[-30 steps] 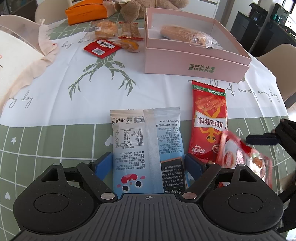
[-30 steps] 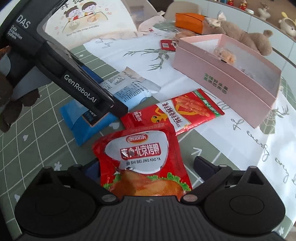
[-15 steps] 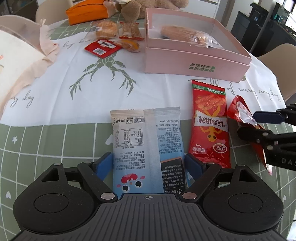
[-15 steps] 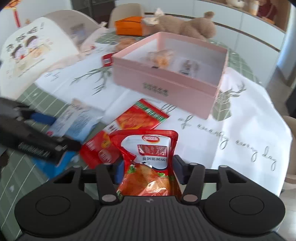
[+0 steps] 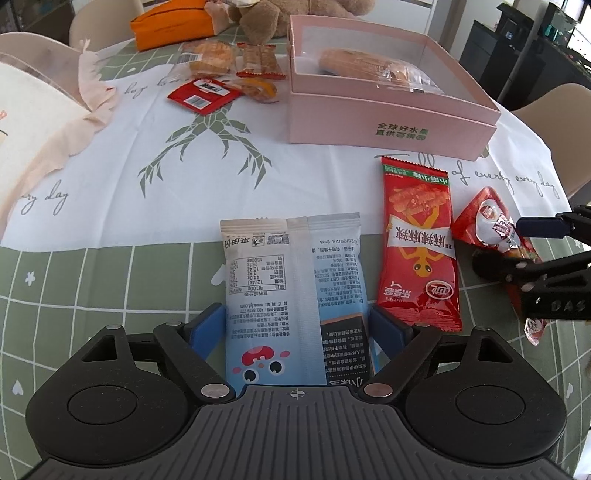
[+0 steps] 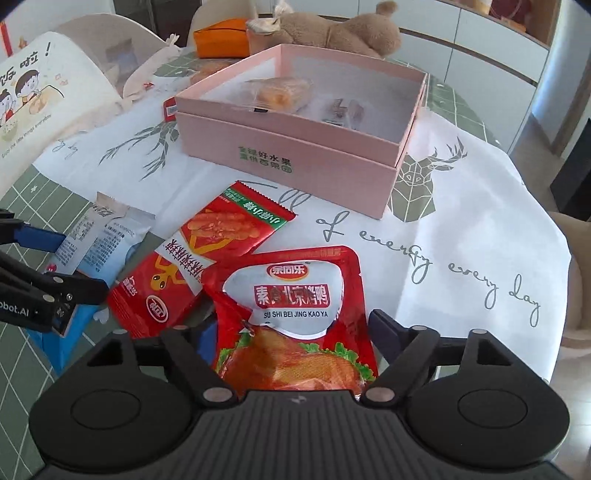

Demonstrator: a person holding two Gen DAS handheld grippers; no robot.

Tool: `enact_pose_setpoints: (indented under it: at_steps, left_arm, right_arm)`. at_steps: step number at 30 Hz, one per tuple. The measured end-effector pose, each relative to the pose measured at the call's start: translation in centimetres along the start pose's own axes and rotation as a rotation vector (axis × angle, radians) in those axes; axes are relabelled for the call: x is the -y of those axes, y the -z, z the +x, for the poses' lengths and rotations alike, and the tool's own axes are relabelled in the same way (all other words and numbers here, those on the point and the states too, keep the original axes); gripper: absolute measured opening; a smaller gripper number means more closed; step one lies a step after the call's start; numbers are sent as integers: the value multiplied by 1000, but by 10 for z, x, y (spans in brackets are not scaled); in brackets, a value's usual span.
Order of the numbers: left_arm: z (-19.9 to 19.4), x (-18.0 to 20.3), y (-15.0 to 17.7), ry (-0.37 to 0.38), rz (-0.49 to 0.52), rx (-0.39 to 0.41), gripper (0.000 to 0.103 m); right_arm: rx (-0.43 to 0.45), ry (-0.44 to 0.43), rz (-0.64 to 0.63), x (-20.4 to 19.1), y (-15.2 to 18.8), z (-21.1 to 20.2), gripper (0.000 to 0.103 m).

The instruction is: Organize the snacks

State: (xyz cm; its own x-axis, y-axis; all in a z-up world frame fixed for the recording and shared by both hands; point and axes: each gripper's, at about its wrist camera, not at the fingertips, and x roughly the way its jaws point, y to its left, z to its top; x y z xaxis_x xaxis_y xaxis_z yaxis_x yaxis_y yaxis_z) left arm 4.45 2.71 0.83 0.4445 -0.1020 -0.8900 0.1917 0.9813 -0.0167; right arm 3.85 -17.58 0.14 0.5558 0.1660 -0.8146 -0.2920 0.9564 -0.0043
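Note:
My left gripper (image 5: 297, 326) is shut on a white and blue snack pack (image 5: 291, 291), low over the table. My right gripper (image 6: 291, 328) is shut on a red roast-duck pouch (image 6: 295, 314) beside it; the pouch also shows at the right of the left wrist view (image 5: 495, 229). A long red snack pack (image 5: 417, 240) lies flat between the two. The open pink box (image 5: 391, 122) stands beyond and holds a wrapped pastry (image 5: 365, 66). In the right wrist view the box (image 6: 295, 155) is ahead of the pouch.
Several small snacks (image 5: 221, 77) lie at the far left of the box. An orange box (image 5: 170, 22) and a plush bear (image 6: 332, 33) sit at the table's far edge. A cream cloth bag (image 6: 44, 103) lies at the left.
My right gripper has swung the red pouch round from facing left toward the pink box and brought it beside the long red pack. My left gripper has stayed still.

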Motion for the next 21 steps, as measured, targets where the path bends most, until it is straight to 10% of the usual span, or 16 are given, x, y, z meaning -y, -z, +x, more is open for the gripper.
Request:
enact_pose_setpoints:
  at_steps: [2, 4, 9, 21]
  left_arm:
    - [0, 1, 0, -2, 3, 0, 90]
    - [0, 1, 0, -4, 6, 0, 90]
    - [1, 2, 1, -10, 8, 2, 90]
    - [1, 2, 1, -8, 9, 4, 90]
  right_arm:
    - [-6, -31, 29, 4, -3, -4, 70]
    - [10, -79, 56, 8, -7, -15, 40]
    - [26, -111, 76, 14, -17, -33, 28]
    - [1, -4, -27, 13, 12, -15, 69]
